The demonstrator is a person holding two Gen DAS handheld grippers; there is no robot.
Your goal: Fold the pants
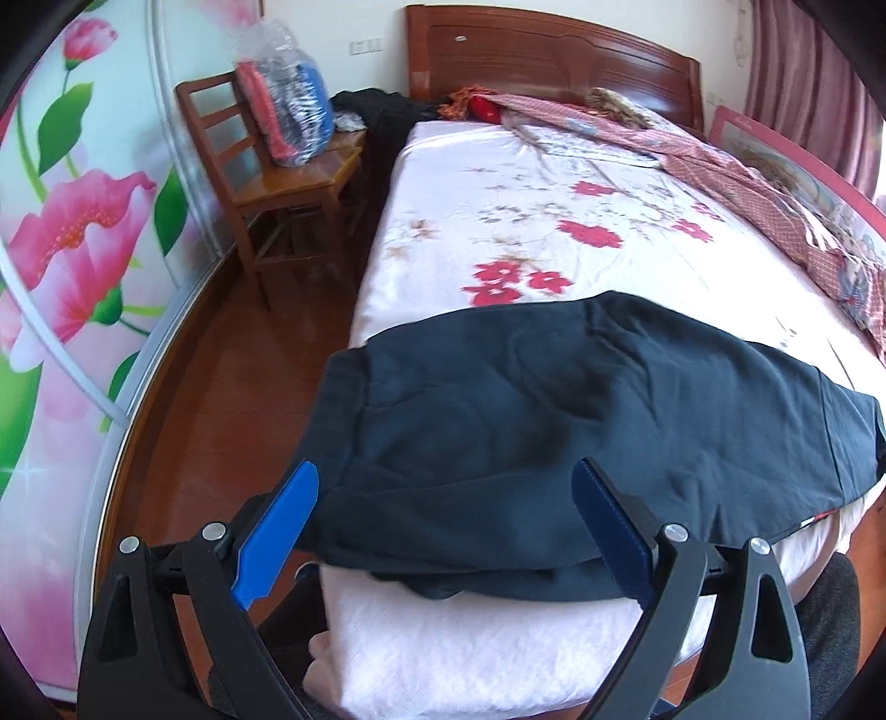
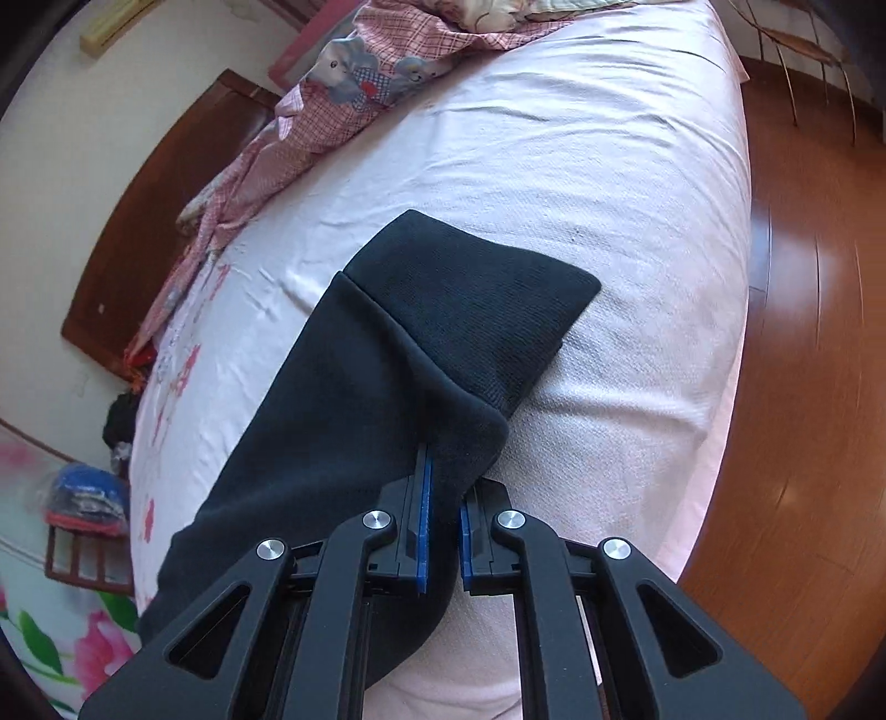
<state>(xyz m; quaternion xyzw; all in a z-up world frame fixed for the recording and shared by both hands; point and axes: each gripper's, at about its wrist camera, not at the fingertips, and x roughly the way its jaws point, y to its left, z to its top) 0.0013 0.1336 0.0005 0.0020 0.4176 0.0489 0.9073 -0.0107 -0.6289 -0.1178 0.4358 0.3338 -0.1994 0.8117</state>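
Dark blue pants lie across the near end of the bed, on a white sheet with red flowers. One end hangs a little past the bed's left edge, over the brown wood floor. The near edge of the pants droops over the side of the mattress, close to you.

Your left gripper is held low in front of the pants. Its two blue fingers are spread wide apart. The near edge of the pants sits in the gap between them, but the fingers do not squeeze it.

Your right gripper is at the other end of the pants. Its fingers are pressed close together and pinch a fold of the dark cloth just behind the cuff. The cuff is the ribbed band at the end of a leg, and it lies flat on the white sheet past the fingertips. The rest of that leg runs back to the left along the bed.

A pink checked blanket is bunched along the far side of the bed. The brown headboard stands at the far end. A wooden chair stands left of the bed, and a clear bag of clothes sits on it. A wall with big pink flowers is on the left.
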